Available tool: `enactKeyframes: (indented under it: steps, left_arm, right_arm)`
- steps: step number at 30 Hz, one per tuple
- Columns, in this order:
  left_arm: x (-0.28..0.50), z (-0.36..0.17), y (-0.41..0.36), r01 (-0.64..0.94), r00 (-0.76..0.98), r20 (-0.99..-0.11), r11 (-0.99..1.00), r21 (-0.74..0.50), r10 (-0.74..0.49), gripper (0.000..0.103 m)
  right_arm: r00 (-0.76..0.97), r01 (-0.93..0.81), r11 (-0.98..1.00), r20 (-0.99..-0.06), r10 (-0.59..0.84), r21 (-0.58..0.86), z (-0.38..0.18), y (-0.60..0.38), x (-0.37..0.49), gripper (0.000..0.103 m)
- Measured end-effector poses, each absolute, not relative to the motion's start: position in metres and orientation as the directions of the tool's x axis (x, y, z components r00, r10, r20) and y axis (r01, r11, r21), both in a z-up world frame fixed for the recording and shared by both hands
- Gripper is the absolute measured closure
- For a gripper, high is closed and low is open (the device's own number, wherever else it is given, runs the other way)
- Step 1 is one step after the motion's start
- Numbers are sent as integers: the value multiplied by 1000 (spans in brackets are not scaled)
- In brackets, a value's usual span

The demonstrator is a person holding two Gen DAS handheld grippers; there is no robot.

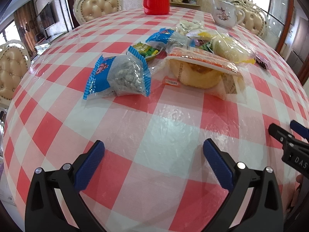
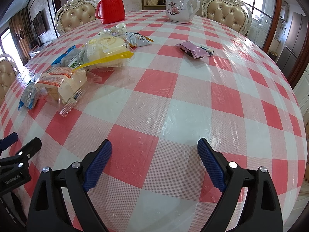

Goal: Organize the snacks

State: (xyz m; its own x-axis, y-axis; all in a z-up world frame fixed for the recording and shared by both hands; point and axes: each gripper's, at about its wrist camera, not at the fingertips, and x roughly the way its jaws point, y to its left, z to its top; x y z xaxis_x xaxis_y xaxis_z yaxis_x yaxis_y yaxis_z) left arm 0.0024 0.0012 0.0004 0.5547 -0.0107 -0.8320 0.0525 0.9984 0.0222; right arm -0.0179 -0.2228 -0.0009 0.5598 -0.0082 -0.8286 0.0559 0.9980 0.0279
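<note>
Wrapped snacks heaped on checked cloth (purple packet apart)

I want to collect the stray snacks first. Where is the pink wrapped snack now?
In the right wrist view, the pink wrapped snack lies alone on the checked tablecloth, right of the snack pile and in front of the white teapot.

Round surface under a red-and-white checked cloth with clear plastic over it. At the far edge, a red flask left, a white flowered teapot right. Left of middle, a loose cluster of snack packets; apart to the right, a purple wrapper. Nearest the left, a blue bag.
</note>
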Motion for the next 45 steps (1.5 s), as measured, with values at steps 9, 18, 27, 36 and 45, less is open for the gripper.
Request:
enactKeyframes:
  steps: [9, 18, 27, 36, 45]
  left_arm:
    - [-20, 18, 55, 12, 614, -785, 996, -90, -79, 1]
    - [-51, 32, 102, -78, 662, -750, 993, -86, -14, 1]
    - [-50, 19, 90, -31, 615, -787, 995, -94, -55, 1]
    - [-39, 16, 93, -55, 618, -783, 990, -128, -67, 1]
    - [-50, 23, 109, -92, 653, -750, 973, -212, -102, 1]
  right_arm:
    - [549, -273, 951, -789, 276, 142, 9, -181, -12, 16]
    - [596, -444, 896, -750, 288, -9, 21, -110, 46, 16]
    - [570, -587, 806, -745, 346, -74, 20, -86, 62, 19]
    - [536, -683, 729, -643, 547, 51, 67, -133, -15, 14]
    - [469, -700, 714, -765, 441, -18, 27, -45, 34, 14]
